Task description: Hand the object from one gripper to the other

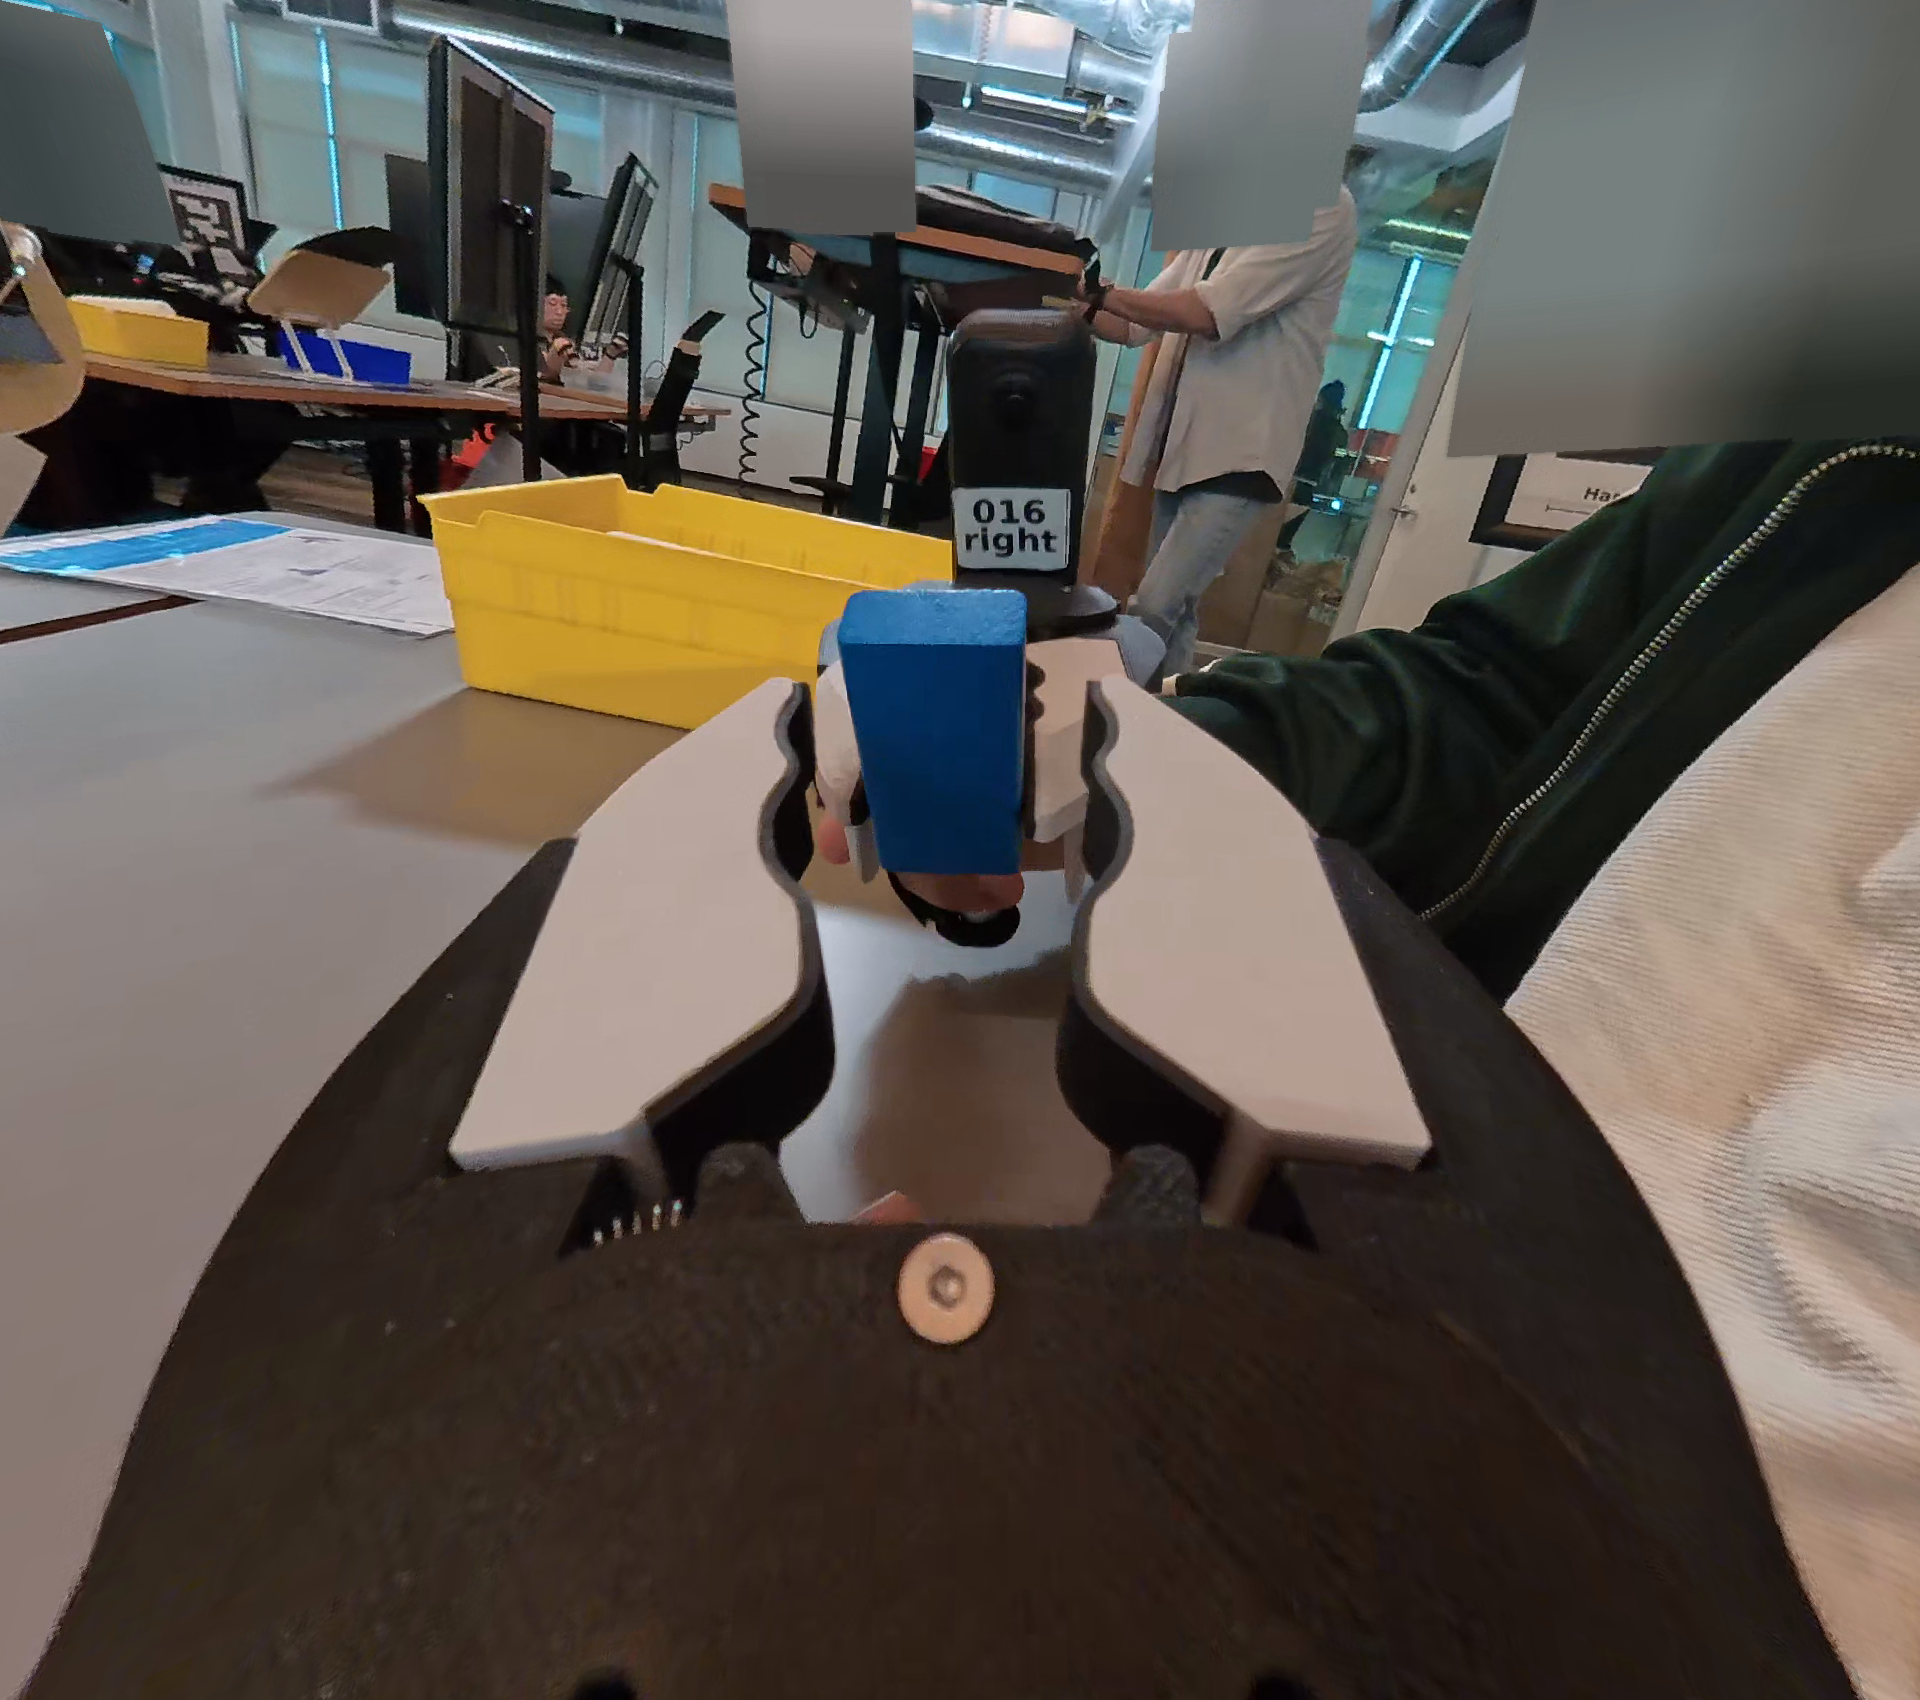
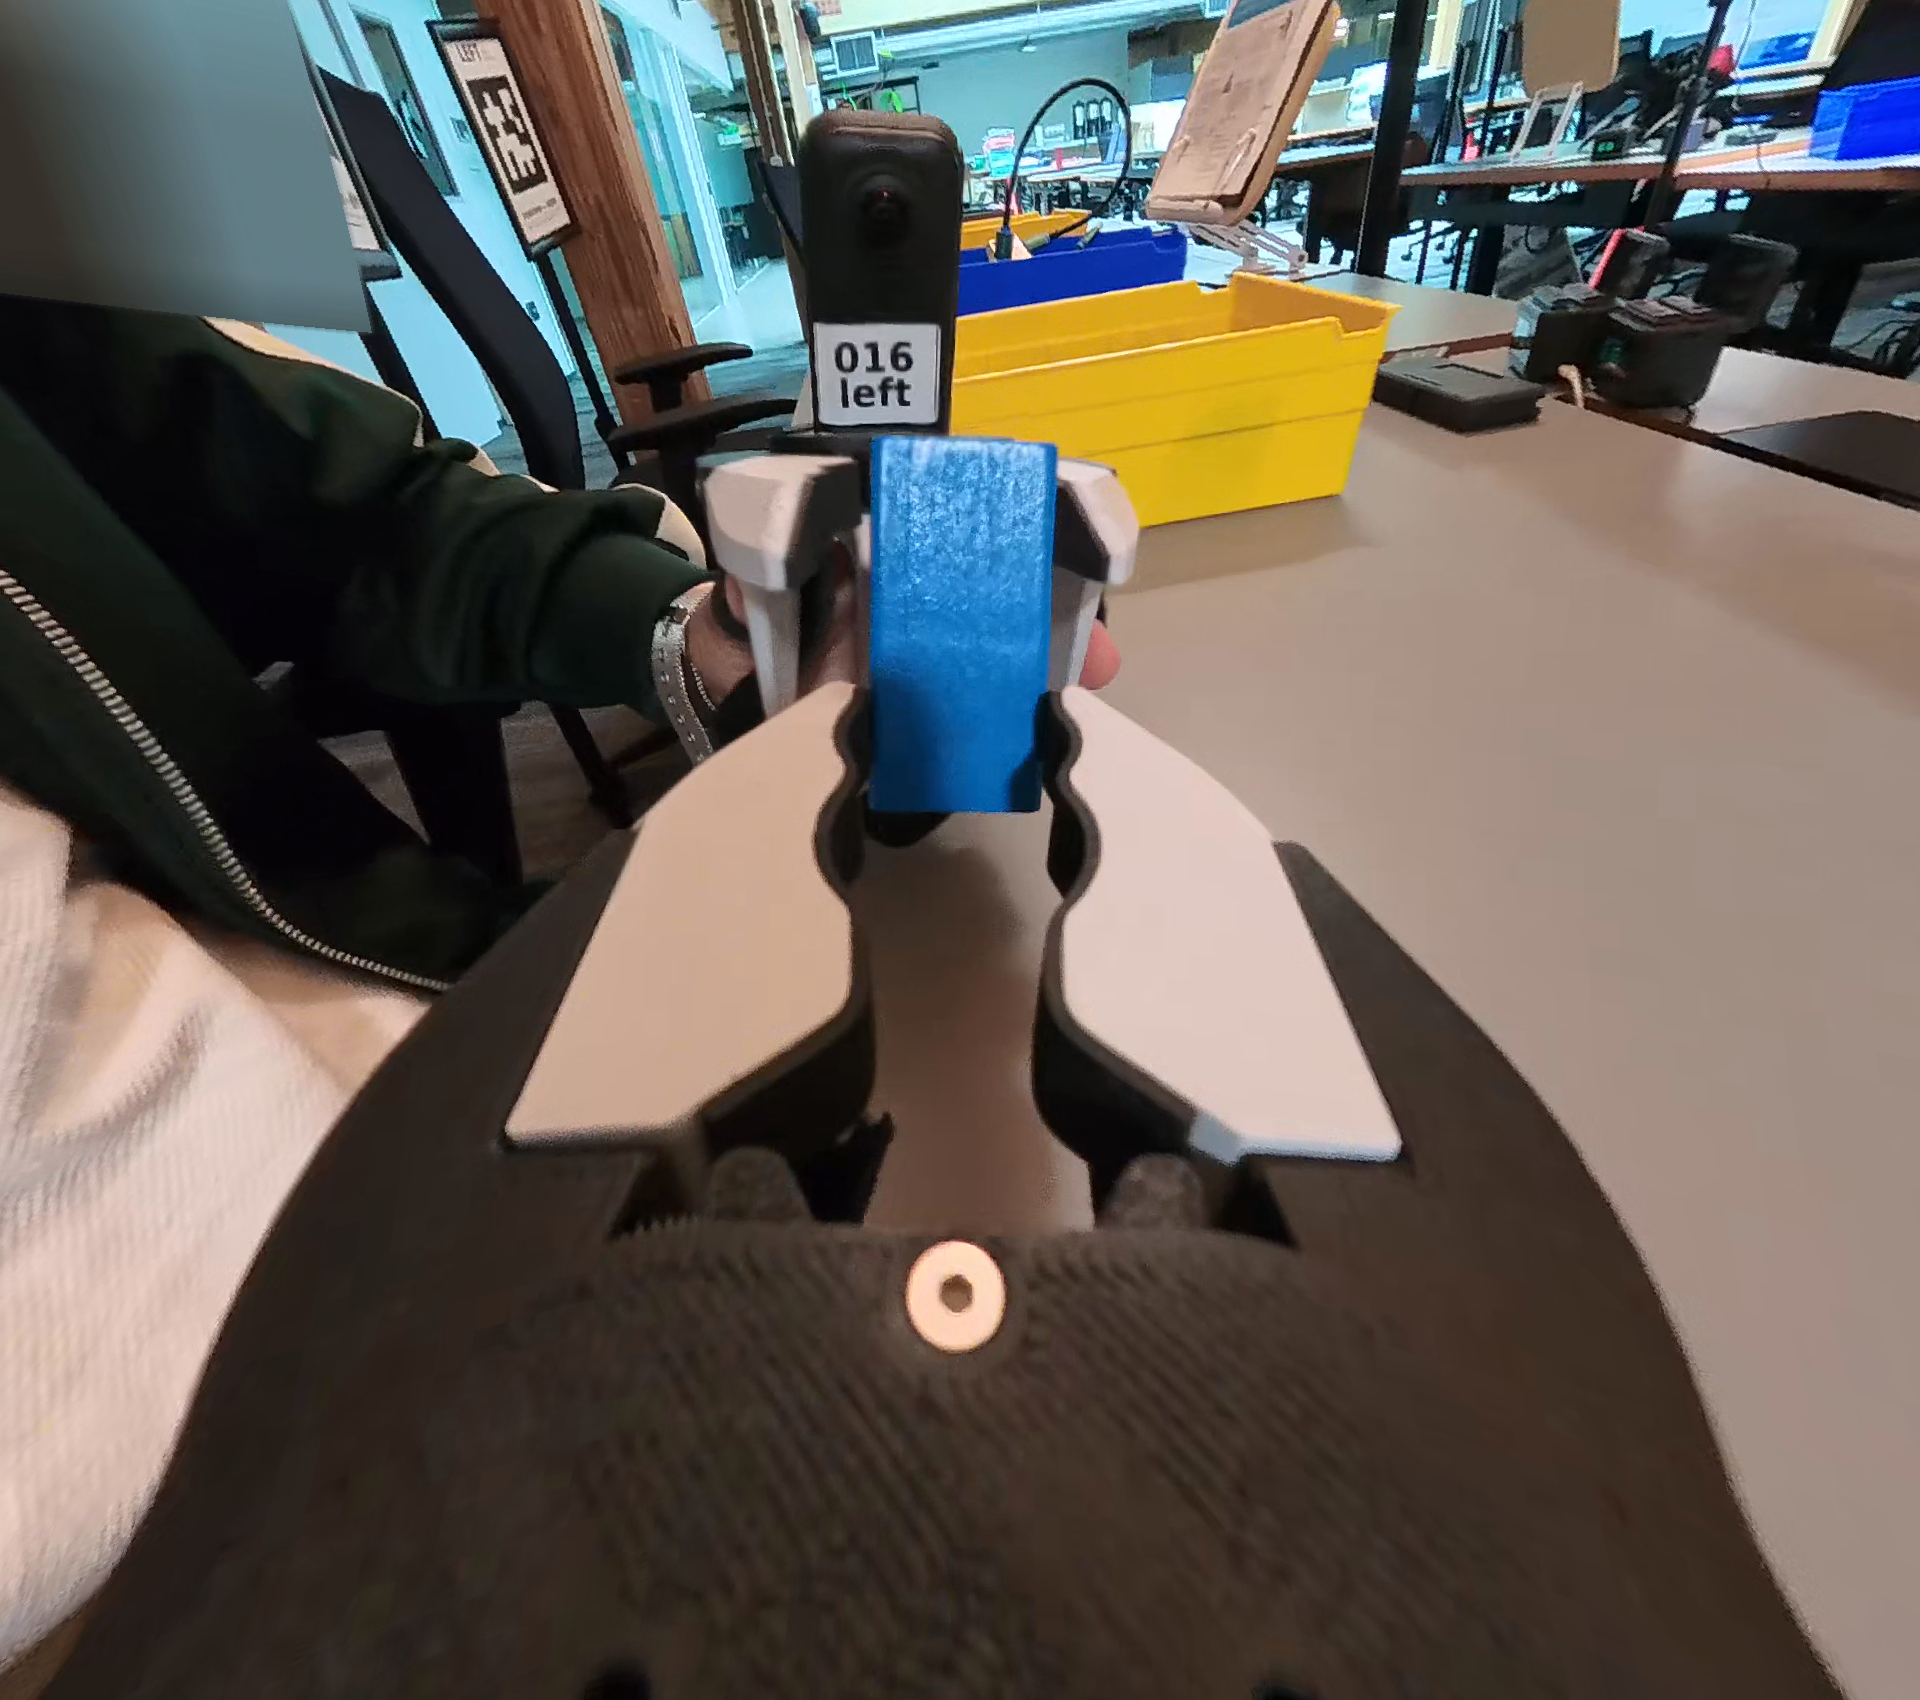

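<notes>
R gripper [image 2: 951, 757] clamps blue block [image 2: 956, 627]; L gripper [image 1: 945, 757] apart.

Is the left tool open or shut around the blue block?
Open: in the left wrist view the left tool shows gaps beside the blue block, which the right tool clamps.

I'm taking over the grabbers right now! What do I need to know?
Right tool: shut on the blue wooden block, gripping its lower part and holding it upright above the grey table.
Left tool: open, its fingers either side of the block but not touching it.
Yellow plastic bin: on the table behind, not involved.
Done: block lifted and offered to the left tool.
Left: close the left tool on the block, then open the right one and back away.
</notes>
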`<state>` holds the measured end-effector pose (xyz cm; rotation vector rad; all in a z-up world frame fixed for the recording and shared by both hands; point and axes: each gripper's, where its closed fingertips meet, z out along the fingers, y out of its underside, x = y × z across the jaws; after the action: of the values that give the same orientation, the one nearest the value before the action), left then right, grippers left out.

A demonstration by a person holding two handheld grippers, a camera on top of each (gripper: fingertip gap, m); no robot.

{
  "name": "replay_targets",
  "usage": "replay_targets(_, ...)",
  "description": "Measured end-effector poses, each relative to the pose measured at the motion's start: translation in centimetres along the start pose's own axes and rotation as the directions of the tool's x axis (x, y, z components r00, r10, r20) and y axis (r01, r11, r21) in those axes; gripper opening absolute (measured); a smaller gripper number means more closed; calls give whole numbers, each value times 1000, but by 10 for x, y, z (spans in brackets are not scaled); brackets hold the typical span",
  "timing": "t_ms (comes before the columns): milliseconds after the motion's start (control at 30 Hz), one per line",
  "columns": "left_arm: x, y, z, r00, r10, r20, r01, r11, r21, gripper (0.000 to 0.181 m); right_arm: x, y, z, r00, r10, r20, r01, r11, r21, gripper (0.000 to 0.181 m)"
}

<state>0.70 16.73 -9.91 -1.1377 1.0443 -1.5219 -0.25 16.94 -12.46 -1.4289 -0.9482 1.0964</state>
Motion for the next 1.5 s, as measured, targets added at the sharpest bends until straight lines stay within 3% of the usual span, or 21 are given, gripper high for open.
replay_targets(167, 1, -3, -1, 1000, -13, -8, 13, 1000, 18, 43, -1, 2, 3, 1000, 16, 2, -16, 1000, 4, 32)
replay_targets(500, 1, -9, -2, 1000, -31, -1, 31, 998, 58, 43, -1, -12, 6, 993, 113, 26, -116, 984, 134, 32)
replay_targets(933, 1, -12, -3, 999, -35, 3, 35, 998, 50, 33, -6, -8, 16, 996, 91, 12, -91, 987, 134, 32)
replay_targets(1000, -1, -9, -2, 999, -35, 20, 35, 999, 23, 33, -4, -4, 17, 996, 92, 5, -92, 989, 115, 44)
replay_targets(1100, -11, 0, -4, 993, -86, 83, 91, 993, -68, 34, 9, 3, 14, 995, 73, -73, -69, 996, 60, 88)
replay_targets(1167, -17, 3, -7, 989, -95, 110, 106, 989, -101, 34, 20, 3, 6, 989, -21, -147, 26, 999, 32, 99)
replay_targets(1267, -22, 6, -10, 987, -95, 129, 111, 986, -125, 34, 29, 3, -3, 966, -156, -204, 154, 988, -27, 99)
replay_targets(1500, -24, 9, -11, 988, -81, 132, 100, 985, -139, 34, 21, -2, -1, 983, -97, -158, 103, 994, 25, 87)
